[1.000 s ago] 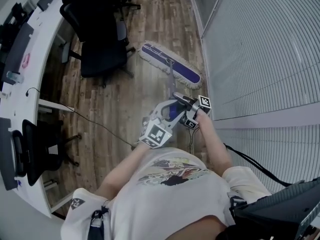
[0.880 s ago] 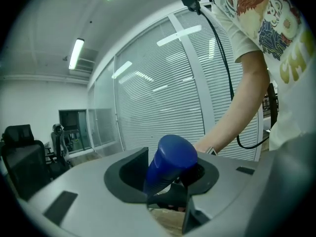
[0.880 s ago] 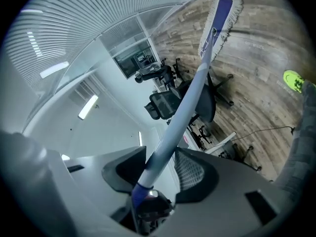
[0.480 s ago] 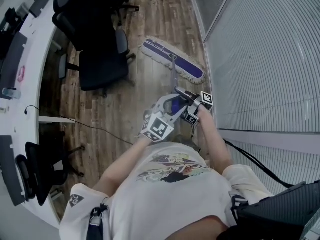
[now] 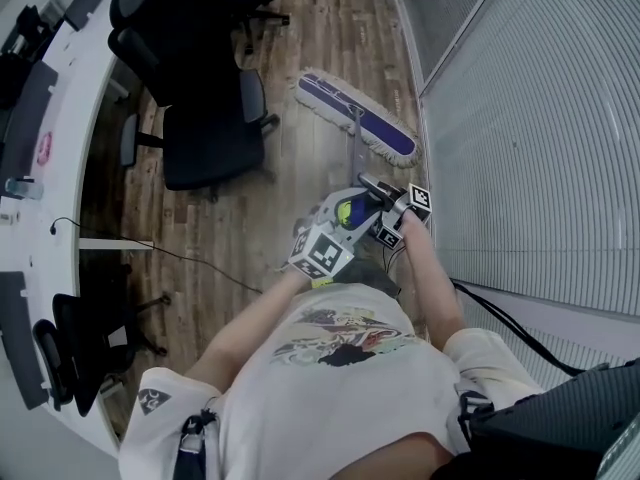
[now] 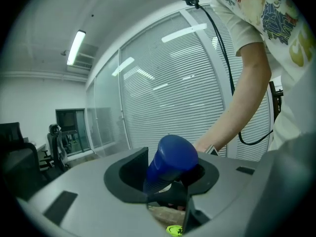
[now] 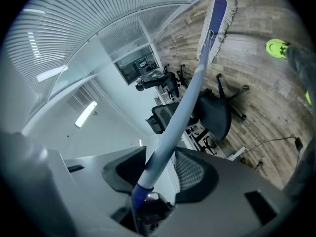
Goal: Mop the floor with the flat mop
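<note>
A flat mop with a blue pad and white fringe, the mop head (image 5: 356,116), lies on the wood floor beside the blind-covered glass wall. Its pale handle (image 5: 356,154) runs back to both grippers. My left gripper (image 5: 345,211) is shut on the blue grip end (image 6: 170,163) of the handle. Just ahead of it, my right gripper (image 5: 378,190) is shut on the pale shaft (image 7: 168,131), which rises from between the jaws to the mop head (image 7: 215,25).
A black office chair (image 5: 205,108) stands left of the mop head, next to a long white desk (image 5: 60,118). A thin cable (image 5: 190,260) trails across the floor. The glass wall with blinds (image 5: 530,148) runs along the right.
The mop head has slid forward along the floor beside the glass wall, farther from the black chair. Both grippers moved with the handle and kept their hold.
</note>
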Demonstrator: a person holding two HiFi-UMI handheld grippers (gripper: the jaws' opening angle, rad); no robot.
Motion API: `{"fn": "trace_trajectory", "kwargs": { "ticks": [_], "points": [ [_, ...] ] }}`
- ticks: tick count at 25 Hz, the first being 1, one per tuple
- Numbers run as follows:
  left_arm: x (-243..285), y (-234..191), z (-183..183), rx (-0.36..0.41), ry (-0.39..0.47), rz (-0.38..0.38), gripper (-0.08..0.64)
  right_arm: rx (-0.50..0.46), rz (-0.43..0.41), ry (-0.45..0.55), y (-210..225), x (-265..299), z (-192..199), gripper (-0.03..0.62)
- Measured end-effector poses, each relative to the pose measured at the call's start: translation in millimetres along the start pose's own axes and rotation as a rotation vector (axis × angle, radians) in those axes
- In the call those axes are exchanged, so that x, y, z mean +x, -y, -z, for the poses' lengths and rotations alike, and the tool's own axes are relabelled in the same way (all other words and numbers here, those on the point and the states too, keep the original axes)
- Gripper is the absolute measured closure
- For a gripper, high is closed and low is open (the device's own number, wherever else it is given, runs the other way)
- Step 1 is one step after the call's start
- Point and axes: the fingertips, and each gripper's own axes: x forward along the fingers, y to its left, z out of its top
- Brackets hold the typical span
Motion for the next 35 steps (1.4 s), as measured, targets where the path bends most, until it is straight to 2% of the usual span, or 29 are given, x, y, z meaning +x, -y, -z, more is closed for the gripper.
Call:
{"fn": "trace_trajectory", "kwargs": {
  "ticks": [7,22,28,35],
  "points": [
    [46.5,-84.4,8.1,-0.017,-0.007,-0.032,0.419,0.000,0.000,-0.047,-26.2,56.3,-71.5,0.416],
    [214.6,-281.8,0.1,-0.039,-0.019,-0.077,0.419,0.016,0.013,-0.060,-123.8,162.6,-283.5,0.416],
    [234.8,-298.7,5.2,-0.026,-0.024,-0.076,0.419,0.017,0.016,-0.056,-127.8,171.3,-309.9,0.417],
    [235.3,-303.5,1.0,-0.045,0.001,-0.093,0.419,0.006,0.014,-0.098,-131.7,174.8,-310.6,0.416]
  ]
}}
